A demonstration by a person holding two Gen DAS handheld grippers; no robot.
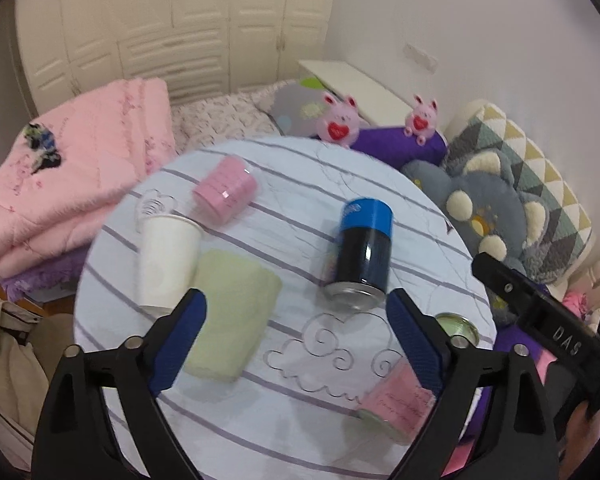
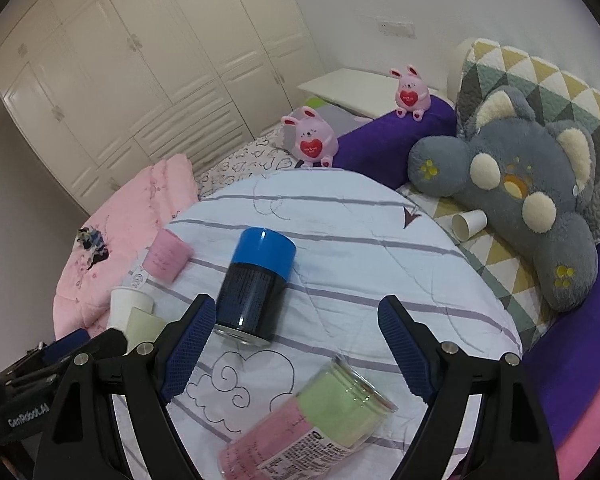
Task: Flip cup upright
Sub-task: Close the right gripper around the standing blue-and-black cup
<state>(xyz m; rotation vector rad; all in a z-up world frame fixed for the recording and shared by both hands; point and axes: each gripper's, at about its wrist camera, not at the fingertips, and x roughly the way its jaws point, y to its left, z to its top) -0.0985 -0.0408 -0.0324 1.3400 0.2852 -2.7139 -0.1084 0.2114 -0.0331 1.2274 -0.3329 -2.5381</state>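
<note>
A white paper cup stands upside down on the round striped table, next to a pale green cup that is also upside down. My left gripper is open and empty, hovering just short of both cups, its left finger in front of the green one. In the right wrist view the white cup and green cup sit at the left. My right gripper is open and empty over the table's near side.
A dark can with a blue lid stands mid-table. A pink-wrapped jar sits at the back, another pink and green jar lies near the front. A plush cushion, a stray paper cup and a pink quilt lie around the table.
</note>
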